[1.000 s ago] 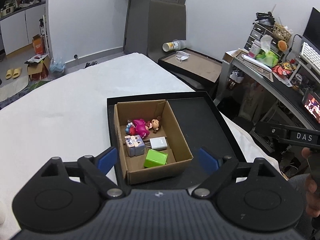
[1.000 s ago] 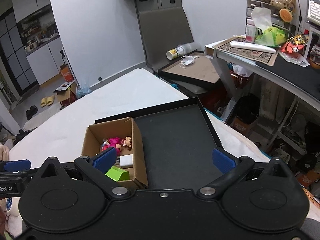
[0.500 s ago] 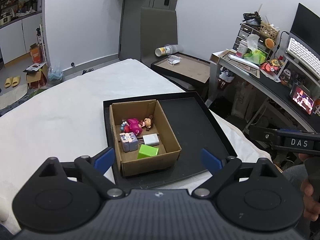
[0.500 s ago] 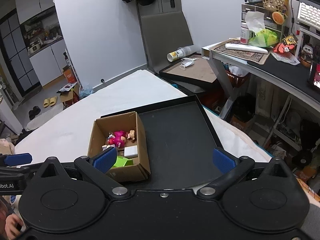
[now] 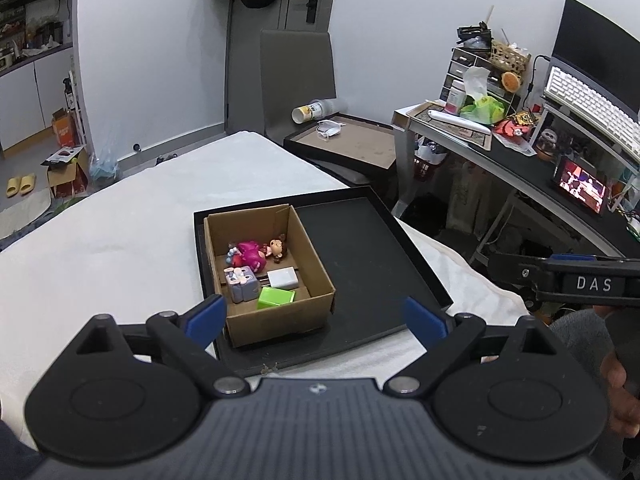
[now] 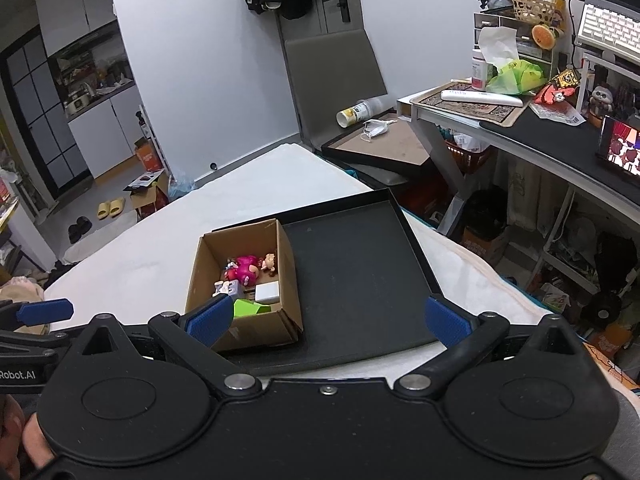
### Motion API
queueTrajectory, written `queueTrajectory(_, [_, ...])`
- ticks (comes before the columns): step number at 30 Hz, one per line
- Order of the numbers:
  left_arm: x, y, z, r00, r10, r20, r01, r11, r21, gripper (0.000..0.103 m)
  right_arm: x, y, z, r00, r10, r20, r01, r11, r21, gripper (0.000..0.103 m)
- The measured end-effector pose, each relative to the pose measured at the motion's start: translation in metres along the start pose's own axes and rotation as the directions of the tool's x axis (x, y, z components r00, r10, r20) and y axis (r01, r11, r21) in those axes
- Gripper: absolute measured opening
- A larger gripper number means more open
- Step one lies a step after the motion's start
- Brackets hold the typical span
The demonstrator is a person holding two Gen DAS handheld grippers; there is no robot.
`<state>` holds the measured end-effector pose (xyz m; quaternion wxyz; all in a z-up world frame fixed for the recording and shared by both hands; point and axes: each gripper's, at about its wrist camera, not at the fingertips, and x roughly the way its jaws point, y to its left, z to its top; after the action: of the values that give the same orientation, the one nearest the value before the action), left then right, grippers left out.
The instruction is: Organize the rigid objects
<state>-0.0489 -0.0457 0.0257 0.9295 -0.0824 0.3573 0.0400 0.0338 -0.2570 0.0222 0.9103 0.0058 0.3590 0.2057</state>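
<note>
An open cardboard box [image 5: 276, 322] [image 6: 256, 336] sits in the left half of a shallow black tray [image 5: 372, 264] [image 6: 352, 280]. Inside it lie a pink toy [image 5: 250, 254] [image 6: 246, 268], a small brown figure [image 5: 276, 247], a purple cube toy [image 5: 242, 282], a white charger [image 5: 283, 278] [image 6: 267, 293] and a green block [image 5: 276, 297] [image 6: 246, 308]. My left gripper [image 5: 316, 314] hovers open, above and in front of the box's near wall, holding nothing. Beside it, my right gripper [image 6: 328, 318] is also open and empty, over the tray's near edge.
The tray rests on a white padded surface [image 5: 120, 240]. A cluttered desk [image 5: 520, 168] runs along the right. Behind the white surface are a grey chair [image 5: 296, 64] and a second black-framed tray [image 5: 348, 144] with a face mask. A hand [image 5: 616, 380] shows at the right edge.
Both grippers have drawn back and risen, so the box and tray look smaller and farther off. The left jaws have spread slightly wider. The box contents have not moved.
</note>
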Motion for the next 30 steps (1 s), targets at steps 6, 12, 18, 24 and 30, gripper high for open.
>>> queueTrajectory(6, [-0.007,-0.008,-0.005,1.000,-0.007,0.002,0.007,1.000,0.017,0.096,-0.010,-0.002,-0.003,1.000,-0.003,0.006,0.003,1.000,0.000,0.103])
queueTrajectory(12, [-0.011,-0.009,-0.008,1.000,-0.002,0.014,0.002,1.000,0.018,0.096,-0.016,0.001,-0.007,1.000,0.010,0.018,-0.009,1.000,-0.016,0.103])
queueTrajectory(18, [-0.009,-0.005,-0.010,1.000,-0.012,0.020,0.011,0.999,0.040,0.096,-0.017,0.003,-0.008,1.000,0.011,0.016,-0.011,1.000,-0.013,0.103])
queueTrajectory(24, [-0.001,0.006,-0.011,1.000,-0.002,0.017,0.002,1.000,0.005,0.096,-0.014,0.004,-0.009,1.000,-0.007,0.005,0.007,1.000,-0.009,0.103])
queueTrajectory(30, [0.000,0.007,-0.012,1.000,-0.017,0.009,0.017,0.999,0.032,0.096,-0.014,0.008,-0.007,1.000,-0.016,0.013,0.016,1.000,-0.003,0.103])
